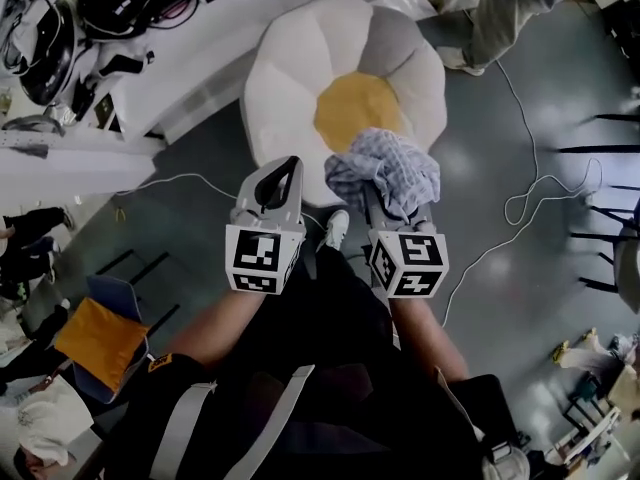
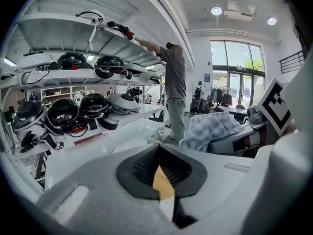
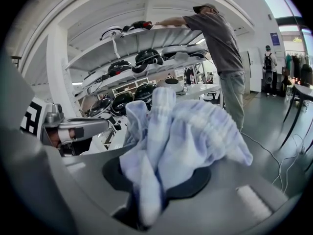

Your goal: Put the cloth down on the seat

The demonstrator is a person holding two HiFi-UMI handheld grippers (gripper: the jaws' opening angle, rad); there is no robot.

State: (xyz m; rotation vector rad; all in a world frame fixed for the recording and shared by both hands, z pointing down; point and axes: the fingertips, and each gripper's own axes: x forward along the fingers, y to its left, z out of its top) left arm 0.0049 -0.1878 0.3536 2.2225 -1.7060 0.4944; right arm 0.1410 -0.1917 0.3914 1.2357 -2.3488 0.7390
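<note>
The seat is a flower-shaped cushion on the floor, with white petals and a yellow centre. A blue-and-white checked cloth hangs bunched over the seat's near edge. My right gripper is shut on the cloth, whose folds spill over the jaws and hide the pads. Just to the left, my left gripper hovers at the seat's front rim. In the left gripper view its pads meet at the tips and hold nothing, with the cloth off to the right.
White shelves with black helmets stand at the upper left. A person stands beyond the seat at the upper right. A white cable loops across the grey floor. A chair with an orange cushion is at the lower left, and dark chair legs at the right.
</note>
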